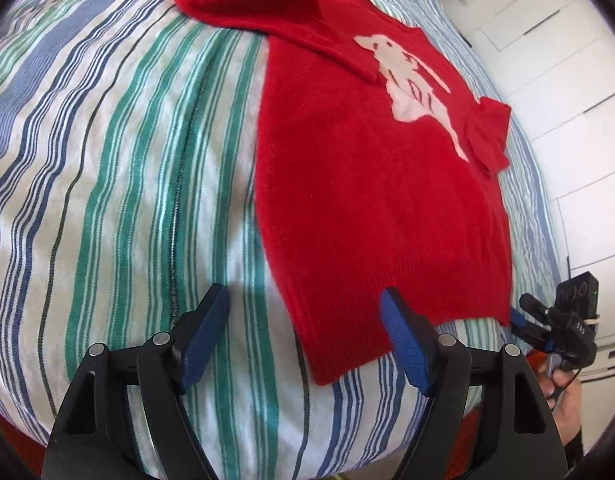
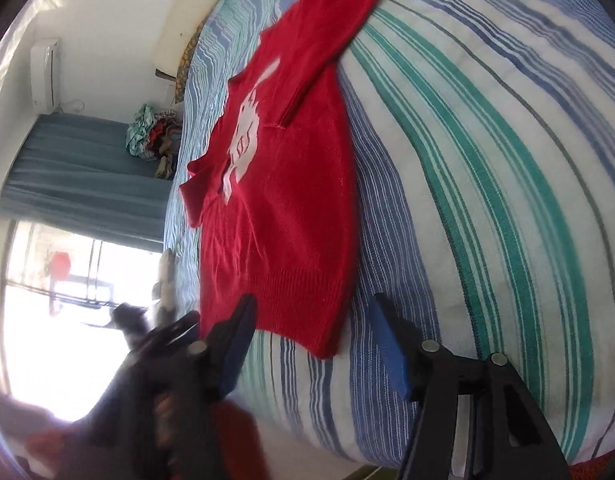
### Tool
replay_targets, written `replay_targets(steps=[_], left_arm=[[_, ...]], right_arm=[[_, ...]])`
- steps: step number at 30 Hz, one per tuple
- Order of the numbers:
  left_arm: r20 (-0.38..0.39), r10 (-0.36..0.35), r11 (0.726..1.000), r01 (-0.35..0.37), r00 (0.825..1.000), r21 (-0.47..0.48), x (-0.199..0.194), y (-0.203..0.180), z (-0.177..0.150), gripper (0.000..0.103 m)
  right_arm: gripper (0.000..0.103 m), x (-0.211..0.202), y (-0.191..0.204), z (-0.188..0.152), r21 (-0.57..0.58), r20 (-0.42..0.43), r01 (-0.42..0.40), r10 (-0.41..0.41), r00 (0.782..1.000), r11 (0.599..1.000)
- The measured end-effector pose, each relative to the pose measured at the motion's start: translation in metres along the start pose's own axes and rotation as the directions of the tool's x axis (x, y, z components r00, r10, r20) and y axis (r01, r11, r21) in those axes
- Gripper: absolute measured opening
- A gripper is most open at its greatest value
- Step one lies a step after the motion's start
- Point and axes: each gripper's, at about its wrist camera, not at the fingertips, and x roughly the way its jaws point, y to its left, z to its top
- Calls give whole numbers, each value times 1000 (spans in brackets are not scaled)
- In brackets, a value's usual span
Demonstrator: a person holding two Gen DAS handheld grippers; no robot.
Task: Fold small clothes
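Note:
A small red sweater (image 1: 359,168) with a white animal figure lies flat on a striped bedcover (image 1: 119,168). One sleeve is folded across its chest and the other sleeve tip lies over its far side. My left gripper (image 1: 305,320) is open just above the sweater's hem corner. My right gripper (image 2: 311,328) is open above the other hem corner of the sweater (image 2: 279,200). The right gripper also shows in the left wrist view (image 1: 519,316) at the hem's right corner.
The striped bedcover (image 2: 487,160) spreads wide on both sides of the sweater. White cabinet doors (image 1: 555,64) stand past the bed's right edge. A pile of clothes (image 2: 153,136), a blue curtain and a bright window lie beyond the bed's far side.

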Motion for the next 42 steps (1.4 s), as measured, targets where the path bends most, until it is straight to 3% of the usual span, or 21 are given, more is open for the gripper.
replay_targets(steps=[1, 2, 4, 7, 11, 13, 18, 21, 24, 28, 30, 32, 33, 34, 35, 37, 39, 42], left_arm=[[0, 40, 998, -40, 999, 42, 3, -10, -1, 62], [-15, 66, 995, -65, 998, 77, 6, -18, -1, 7], [-42, 70, 996, -67, 997, 52, 3, -17, 0, 2], [12, 112, 992, -113, 994, 63, -25, -12, -2, 1], [20, 101, 993, -102, 995, 60, -57, -1, -13, 1], [14, 138, 986, -139, 990, 91, -60, -2, -21, 1], [-36, 246, 964, -241, 969, 114, -19, 9, -33, 2], [5, 322, 934, -319, 947, 160, -17, -2, -33, 2], [85, 432, 864, -439, 898, 248, -7, -22, -43, 4], [217, 571, 709, -609, 792, 354, 6, -49, -59, 8], [270, 622, 630, -675, 735, 385, 8, -55, -65, 17], [325, 671, 549, -741, 666, 387, 11, -60, -69, 49], [341, 684, 527, -760, 645, 381, 7, -59, -68, 56], [339, 682, 533, -758, 648, 375, 3, -56, -66, 64], [319, 672, 560, -741, 668, 370, -4, -47, -68, 66], [272, 651, 619, -703, 709, 351, -11, -36, -62, 71], [235, 635, 657, -675, 736, 336, -19, -26, -58, 80], [176, 584, 738, -609, 792, 292, -39, -22, -57, 84]], right_arm=[[56, 12, 3, 1, -17, -9, 10, -10, 1000, 1000], [39, 21, 4, 1, -34, -18, 21, -22, 1000, 999], [7, 32, 6, 2, -53, -48, 51, -53, 997, 997], [6, 16, 14, 4, -81, -33, 98, -101, 994, 992], [6, -30, 38, 2, -179, 14, 218, -219, 976, 959], [6, -41, 45, -1, -214, 5, 260, -265, 964, 942], [6, -14, 29, -12, -251, -73, 357, -386, 920, 900], [5, 3, 3, -13, -193, -82, 365, -386, 919, 911], [5, 2, 9, -18, -230, -41, 400, -419, 907, 888], [5, 5, 25, -30, -342, 30, 484, -505, 863, 806], [8, 8, 31, -35, -384, 65, 516, -535, 842, 766], [18, 9, 37, -38, -413, 89, 534, -551, 830, 738], [21, 10, 39, -39, -424, 100, 543, -558, 824, 725], [30, 9, 41, -40, -430, 108, 552, -566, 817, 714], [41, 8, 42, -40, -434, 117, 562, -574, 810, 704], [53, 5, 44, -42, -436, 135, 584, -592, 795, 685], [54, 2, 43, -44, -440, 134, 585, -594, 793, 682], [54, -7, 44, -44, -438, 108, 569, -587, 802, 696]])
